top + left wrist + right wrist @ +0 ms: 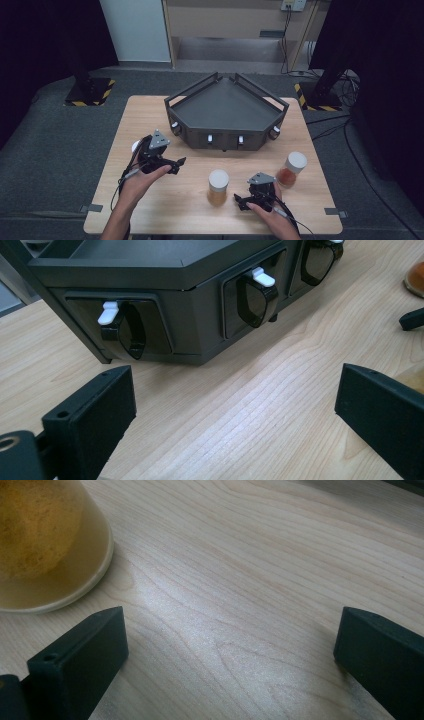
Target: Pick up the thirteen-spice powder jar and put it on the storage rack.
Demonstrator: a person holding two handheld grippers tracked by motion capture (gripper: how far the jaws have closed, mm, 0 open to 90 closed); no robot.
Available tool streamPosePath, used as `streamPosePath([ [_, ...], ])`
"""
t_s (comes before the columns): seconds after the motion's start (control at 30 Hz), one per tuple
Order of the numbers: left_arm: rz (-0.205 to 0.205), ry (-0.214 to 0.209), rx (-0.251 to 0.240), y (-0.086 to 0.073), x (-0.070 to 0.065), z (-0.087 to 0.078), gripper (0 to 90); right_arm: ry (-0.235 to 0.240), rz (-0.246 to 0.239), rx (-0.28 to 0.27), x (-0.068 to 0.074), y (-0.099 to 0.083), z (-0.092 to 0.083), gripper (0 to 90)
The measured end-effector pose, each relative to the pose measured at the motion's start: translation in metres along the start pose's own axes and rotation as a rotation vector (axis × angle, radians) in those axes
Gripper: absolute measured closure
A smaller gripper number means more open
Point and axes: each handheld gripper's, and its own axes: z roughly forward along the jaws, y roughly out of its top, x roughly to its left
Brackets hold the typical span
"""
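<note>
A black angular tray point(227, 102) with white-tipped latches point(262, 277) on its front stands at the back middle of the wooden table point(165, 200). A white-lidded jar of yellow powder point(218, 187) stands near the front, and a jar of reddish powder point(291, 170) stands to its right. My left gripper point(179, 163) is open at the left, pointing toward the tray's front wall, nothing between its jaws point(235, 390). My right gripper point(240, 202) is open just right of the yellow jar point(45, 540), low over the wood, and holds nothing point(230, 635).
A small white object point(135, 146) lies partly hidden behind my left gripper. Bare wood lies between the two grippers and along the front edge. Grey carpet surrounds the table, with dark stands and cables at the back corners.
</note>
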Motion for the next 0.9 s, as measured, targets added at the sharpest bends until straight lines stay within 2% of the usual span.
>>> streamPosePath([
  [0.3,0.009,0.009,0.001,0.003,0.004,-0.004,1.6,-0.006,0.004,-0.001,0.001,0.0,0.0,1.0],
  [0.9,-0.029,0.05,0.002,-0.005,0.022,-0.016,1.5,-0.008,0.006,0.0,0.002,0.0,0.0,1.0],
])
